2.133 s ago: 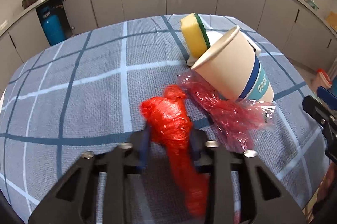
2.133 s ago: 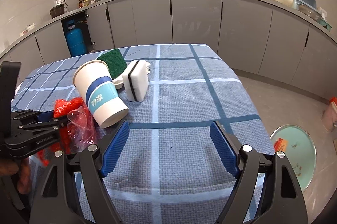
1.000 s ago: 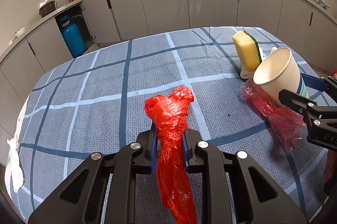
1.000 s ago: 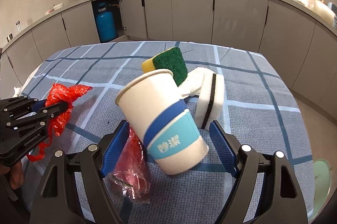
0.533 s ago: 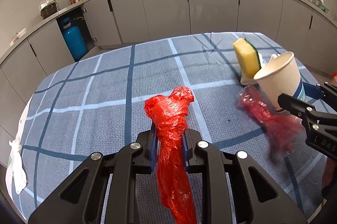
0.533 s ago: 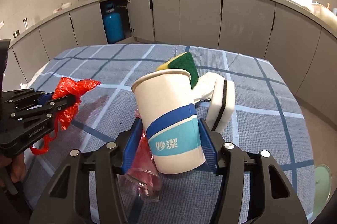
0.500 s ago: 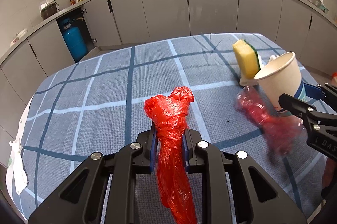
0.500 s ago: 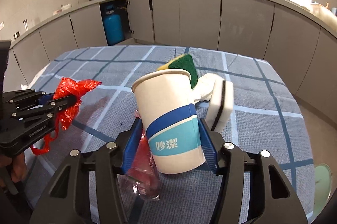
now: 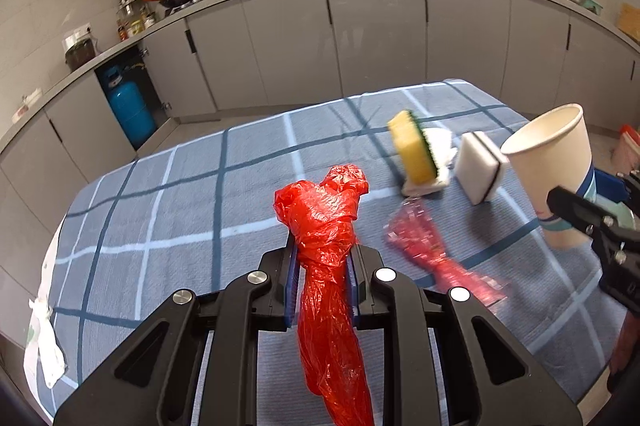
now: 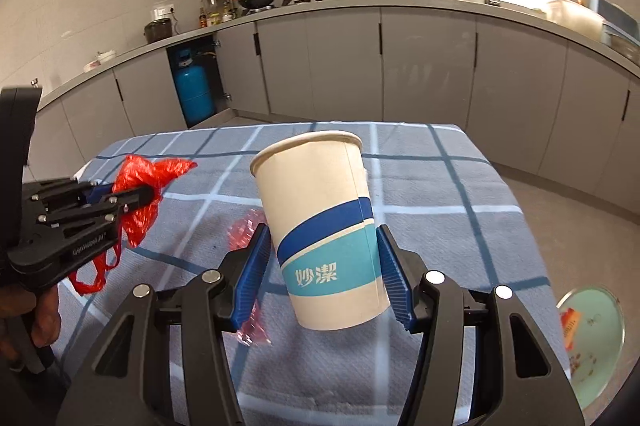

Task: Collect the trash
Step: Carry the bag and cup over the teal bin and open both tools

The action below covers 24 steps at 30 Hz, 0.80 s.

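My left gripper [image 9: 322, 262] is shut on a crumpled red plastic bag [image 9: 324, 222] and holds it above the checked blue tablecloth [image 9: 160, 210]; it also shows in the right wrist view [image 10: 144, 182]. My right gripper [image 10: 324, 266] is shut on a white paper cup with blue bands [image 10: 320, 226], lifted upright off the table; the cup shows at the right in the left wrist view [image 9: 556, 170]. A clear red plastic wrapper [image 9: 432, 258] lies on the cloth between the grippers, partly hidden behind my left finger in the right wrist view [image 10: 244, 230].
A yellow-green sponge [image 9: 412, 152] and a white sponge with a black stripe [image 9: 480, 172] lie on the cloth at the right. A pale green bin [image 10: 592, 338] stands on the floor to the right of the table. Grey cabinets and a blue gas cylinder [image 9: 126, 106] lie behind.
My right gripper closed on the paper cup and lifted it upright off the table. The red wrapper shifted on the cloth. My left gripper keeps holding the red bag, raised slightly.
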Motion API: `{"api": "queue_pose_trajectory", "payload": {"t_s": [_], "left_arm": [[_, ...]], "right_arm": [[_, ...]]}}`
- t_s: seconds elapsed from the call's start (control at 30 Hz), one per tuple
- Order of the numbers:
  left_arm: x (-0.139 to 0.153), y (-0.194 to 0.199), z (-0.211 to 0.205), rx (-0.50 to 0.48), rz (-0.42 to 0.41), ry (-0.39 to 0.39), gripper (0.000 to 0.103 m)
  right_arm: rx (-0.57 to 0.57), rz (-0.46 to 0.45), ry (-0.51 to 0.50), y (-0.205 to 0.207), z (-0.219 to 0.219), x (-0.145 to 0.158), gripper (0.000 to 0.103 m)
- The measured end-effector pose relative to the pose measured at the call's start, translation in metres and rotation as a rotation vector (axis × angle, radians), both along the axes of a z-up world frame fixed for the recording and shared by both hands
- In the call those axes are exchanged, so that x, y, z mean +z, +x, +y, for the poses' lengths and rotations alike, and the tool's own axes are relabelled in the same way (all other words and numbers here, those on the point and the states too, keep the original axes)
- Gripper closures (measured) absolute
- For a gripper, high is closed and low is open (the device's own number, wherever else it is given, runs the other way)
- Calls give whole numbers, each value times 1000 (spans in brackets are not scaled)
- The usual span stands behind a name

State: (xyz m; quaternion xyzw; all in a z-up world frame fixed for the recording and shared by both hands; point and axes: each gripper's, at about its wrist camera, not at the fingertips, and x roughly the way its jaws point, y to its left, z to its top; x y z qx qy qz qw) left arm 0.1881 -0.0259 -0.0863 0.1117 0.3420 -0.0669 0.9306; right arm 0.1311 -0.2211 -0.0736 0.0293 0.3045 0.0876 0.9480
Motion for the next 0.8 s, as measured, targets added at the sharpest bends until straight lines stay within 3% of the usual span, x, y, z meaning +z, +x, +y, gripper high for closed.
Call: {"api": "queue_pose_trajectory", "payload": {"t_s": [0.5,0.8], "left_arm": [[26,-8,-91,-155,-63,42,83],[24,-10,-138,-225,-67,63,83]], "right_arm": [[-156,-33,51,-31,-75,6,49],[-221,-32,73,-43,-108,2,49]]}}
